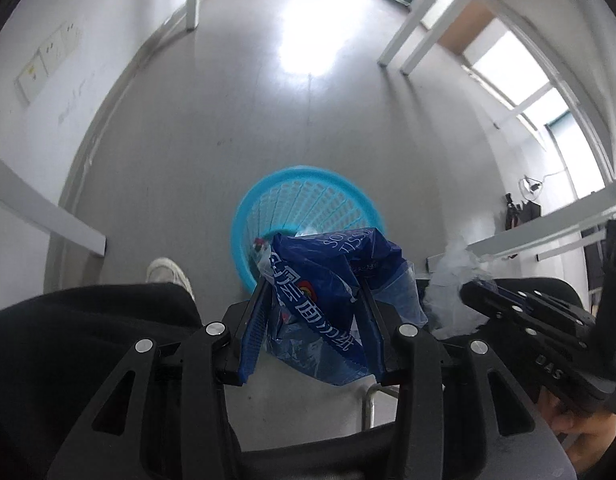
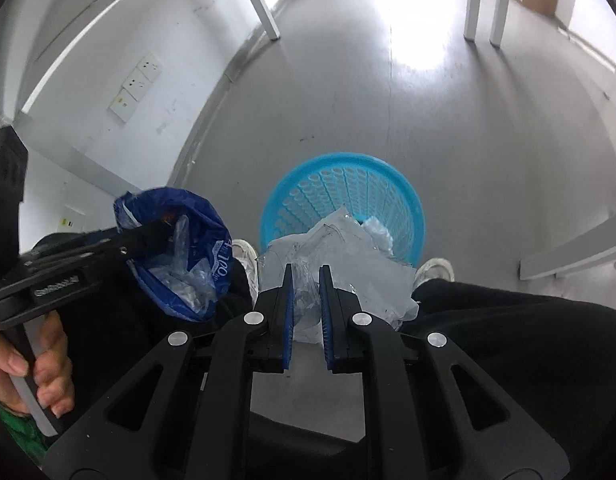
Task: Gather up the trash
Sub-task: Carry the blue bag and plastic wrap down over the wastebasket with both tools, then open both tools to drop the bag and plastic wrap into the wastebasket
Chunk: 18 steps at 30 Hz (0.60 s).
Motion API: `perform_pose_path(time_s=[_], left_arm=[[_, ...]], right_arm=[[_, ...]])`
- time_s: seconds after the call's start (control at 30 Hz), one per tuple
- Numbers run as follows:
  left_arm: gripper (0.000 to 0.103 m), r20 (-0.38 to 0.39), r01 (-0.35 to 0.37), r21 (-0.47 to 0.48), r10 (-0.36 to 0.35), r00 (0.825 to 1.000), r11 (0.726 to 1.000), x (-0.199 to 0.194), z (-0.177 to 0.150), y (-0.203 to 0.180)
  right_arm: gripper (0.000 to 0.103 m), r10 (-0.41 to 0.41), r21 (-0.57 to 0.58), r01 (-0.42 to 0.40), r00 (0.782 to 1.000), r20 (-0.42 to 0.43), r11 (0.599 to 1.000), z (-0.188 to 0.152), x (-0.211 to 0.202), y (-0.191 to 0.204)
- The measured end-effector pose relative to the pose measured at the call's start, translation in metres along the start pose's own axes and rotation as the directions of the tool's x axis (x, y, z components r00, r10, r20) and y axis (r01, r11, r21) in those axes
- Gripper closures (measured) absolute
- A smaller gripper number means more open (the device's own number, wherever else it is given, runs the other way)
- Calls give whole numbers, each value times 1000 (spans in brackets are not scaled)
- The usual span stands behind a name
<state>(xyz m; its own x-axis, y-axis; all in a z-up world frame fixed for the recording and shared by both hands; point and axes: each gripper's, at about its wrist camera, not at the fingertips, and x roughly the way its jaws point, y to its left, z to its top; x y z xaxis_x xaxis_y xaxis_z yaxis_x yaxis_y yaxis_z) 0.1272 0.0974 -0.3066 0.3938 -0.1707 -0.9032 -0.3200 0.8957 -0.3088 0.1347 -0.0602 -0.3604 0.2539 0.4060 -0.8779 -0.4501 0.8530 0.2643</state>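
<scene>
Left wrist view: the left hand-held gripper is partly closed, its blue pads pressed against both sides of a crumpled blue tissue wrapper printed with white lettering; the wrapper is held clear of the floor, directly above and in front of the near rim of a light blue perforated waste basket. Something red and white shows low inside the basket, too small to identify. The right hand-held gripper enters from the right edge, carrying pale crumpled plastic. A white shoe and a dark trouser leg of the person stand beside the basket. Right wrist view: the right hand-held gripper is nearly closed, pinching a bunch of clear crumpled plastic film that hangs over the near rim of the basket, where some pale material already lies. The left hand-held gripper is seen at left with the blue wrapper, the person's hand on its handle. Assessment: both items are picked up and brought to the basket; neither is released. Remaining work appears to be to let go of both over the opening. Whether further trash lies elsewhere cannot be determined.
</scene>
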Motion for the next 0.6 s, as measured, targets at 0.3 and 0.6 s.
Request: perform_pose_path(time_s=[0.3,0.6], left_arm=[[62,-46,-34,-39,32,998,999,43,21,2],[62,-50,-132,3,132,990,991,77,42,-4]], right_arm=[[92,-1,46,4,998,-65,999,20,39,-23],[92,3,98,13,987,-160,995,50,96,-41]])
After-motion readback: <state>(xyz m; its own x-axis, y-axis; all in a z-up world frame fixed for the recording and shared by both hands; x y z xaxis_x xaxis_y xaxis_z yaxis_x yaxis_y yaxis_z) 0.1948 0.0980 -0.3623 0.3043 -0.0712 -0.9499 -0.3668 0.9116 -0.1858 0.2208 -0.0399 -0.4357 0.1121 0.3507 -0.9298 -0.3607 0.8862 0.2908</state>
